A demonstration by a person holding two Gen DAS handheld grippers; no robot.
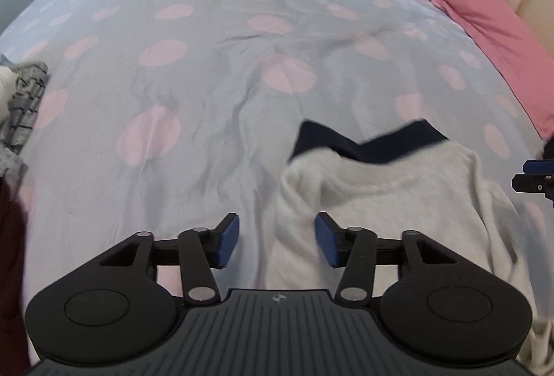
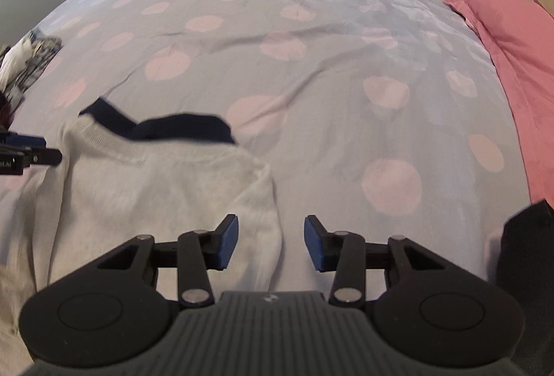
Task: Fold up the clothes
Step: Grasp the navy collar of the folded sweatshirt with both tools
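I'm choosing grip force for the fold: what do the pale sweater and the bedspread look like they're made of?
The sweater looks like a soft, matte, fuzzy knit, perhaps wool or fleece, with a dark navy band at its far edge. The bedspread looks like thin, smooth woven cloth, probably cotton: fine sharp creases, printed pink dots.

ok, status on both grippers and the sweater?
Left gripper open, empty. Right gripper open, empty. Sweater flat on bed, unfolded, dark band crumpled. Nothing in the way.

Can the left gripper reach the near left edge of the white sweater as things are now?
Probably yes. The left gripper is open just above the white sweater, whose edge lies between its fingers, with nothing on top.
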